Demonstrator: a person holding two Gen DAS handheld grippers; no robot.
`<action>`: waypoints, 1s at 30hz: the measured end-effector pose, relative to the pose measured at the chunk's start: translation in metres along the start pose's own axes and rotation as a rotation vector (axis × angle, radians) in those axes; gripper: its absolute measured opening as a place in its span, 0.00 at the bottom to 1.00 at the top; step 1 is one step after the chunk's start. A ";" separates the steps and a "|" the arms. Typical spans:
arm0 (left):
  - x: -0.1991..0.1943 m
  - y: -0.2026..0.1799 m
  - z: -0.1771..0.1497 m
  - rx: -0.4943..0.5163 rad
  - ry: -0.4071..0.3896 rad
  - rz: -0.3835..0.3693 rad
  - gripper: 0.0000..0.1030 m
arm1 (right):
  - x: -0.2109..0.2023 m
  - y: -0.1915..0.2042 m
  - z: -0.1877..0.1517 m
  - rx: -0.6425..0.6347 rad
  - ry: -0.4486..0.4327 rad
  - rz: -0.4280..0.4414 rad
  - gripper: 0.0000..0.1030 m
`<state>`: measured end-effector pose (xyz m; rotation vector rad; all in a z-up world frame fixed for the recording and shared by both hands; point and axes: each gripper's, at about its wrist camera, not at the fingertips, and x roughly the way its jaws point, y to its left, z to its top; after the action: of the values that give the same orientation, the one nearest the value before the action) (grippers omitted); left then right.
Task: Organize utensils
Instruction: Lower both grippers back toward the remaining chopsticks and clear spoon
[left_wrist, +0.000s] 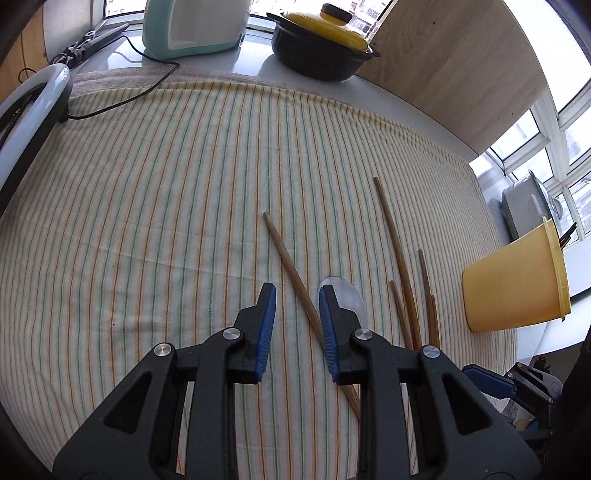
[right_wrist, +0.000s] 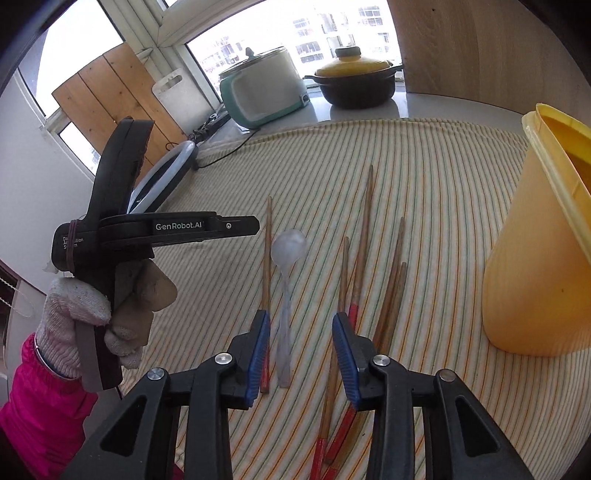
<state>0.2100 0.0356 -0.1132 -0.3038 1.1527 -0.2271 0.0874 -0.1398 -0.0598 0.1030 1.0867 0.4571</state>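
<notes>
Approach step: both the left gripper (left_wrist: 297, 306) and the right gripper (right_wrist: 300, 334) hover part-open and empty over the chopsticks (right_wrist: 364, 236) and clear spoon (right_wrist: 288, 258); next, grasp one and carry it to the yellow cup (right_wrist: 535, 258) at 3 o'clock.

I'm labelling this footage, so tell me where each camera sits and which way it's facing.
Left wrist: on the left gripper, tilted down at the striped cloth and a lone chopstick; only its own open gripper shows.
Right wrist: on the right gripper, tilted down over the clear spoon; a gloved hand shows.
Shared: yellow container, black pot.
</notes>
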 end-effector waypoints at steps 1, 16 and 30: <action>0.002 -0.002 0.001 0.004 0.002 0.008 0.22 | 0.003 0.000 0.000 0.003 0.008 0.002 0.35; 0.025 -0.019 0.008 0.066 0.004 0.131 0.20 | 0.037 0.001 0.012 0.029 0.097 0.052 0.27; 0.017 -0.008 0.003 0.109 0.004 0.114 0.06 | 0.081 0.005 0.036 0.044 0.161 0.023 0.20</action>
<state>0.2190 0.0233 -0.1238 -0.1411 1.1533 -0.1889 0.1485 -0.0971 -0.1082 0.1193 1.2552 0.4682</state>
